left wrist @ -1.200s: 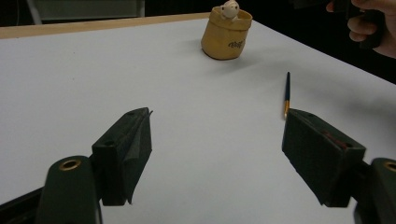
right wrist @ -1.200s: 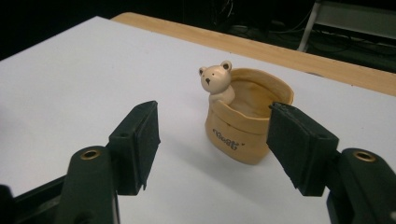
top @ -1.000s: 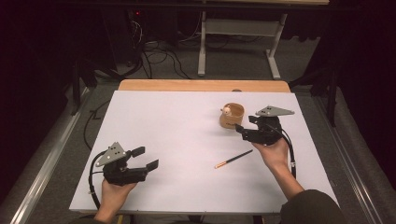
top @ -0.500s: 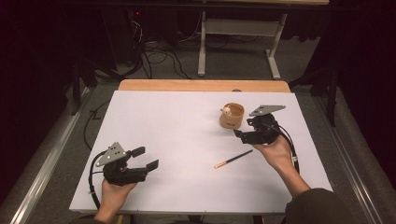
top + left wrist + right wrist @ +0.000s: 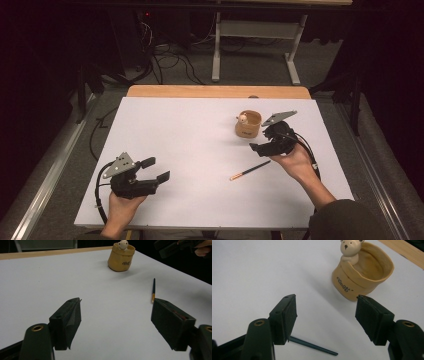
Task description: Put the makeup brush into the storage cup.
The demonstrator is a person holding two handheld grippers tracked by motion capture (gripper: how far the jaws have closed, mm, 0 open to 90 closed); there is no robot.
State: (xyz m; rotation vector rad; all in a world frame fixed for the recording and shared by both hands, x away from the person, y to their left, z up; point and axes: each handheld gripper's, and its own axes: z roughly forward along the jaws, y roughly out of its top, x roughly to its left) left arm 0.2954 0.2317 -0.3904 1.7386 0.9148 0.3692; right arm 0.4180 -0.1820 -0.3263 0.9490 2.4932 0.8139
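The bench (image 5: pixel 200 150) carries a wide white sheet with a strip of bare wood along its far edge, and most of that sheet lies open: the whole middle and the left half hold nothing but the left hand-held gripper (image 5: pixel 156 169). That one sits near the front left corner, held from below by the person's left hand (image 5: pixel 122 207), jaws spread wide and pointing toward the right, its cable looping off the front edge.

Over on the right, the right hand-held gripper (image 5: pixel 256 146) hovers just beside a small tan pot (image 5: pixel 248 124) with a little bear figure (image 5: pixel 349 248) leaning over its rim. Its jaws are also well apart, clamped on nothing, angled down toward the sheet, with the pot just beyond the jaw tips in the right gripper view. The right hand (image 5: pixel 295 161) cradles it from beneath, forearm running back to the front right corner.

A thin paintbrush (image 5: pixel 250 170) lies flat on the sheet, near the right hand-held gripper and on the person's side of it, apart from the pot.
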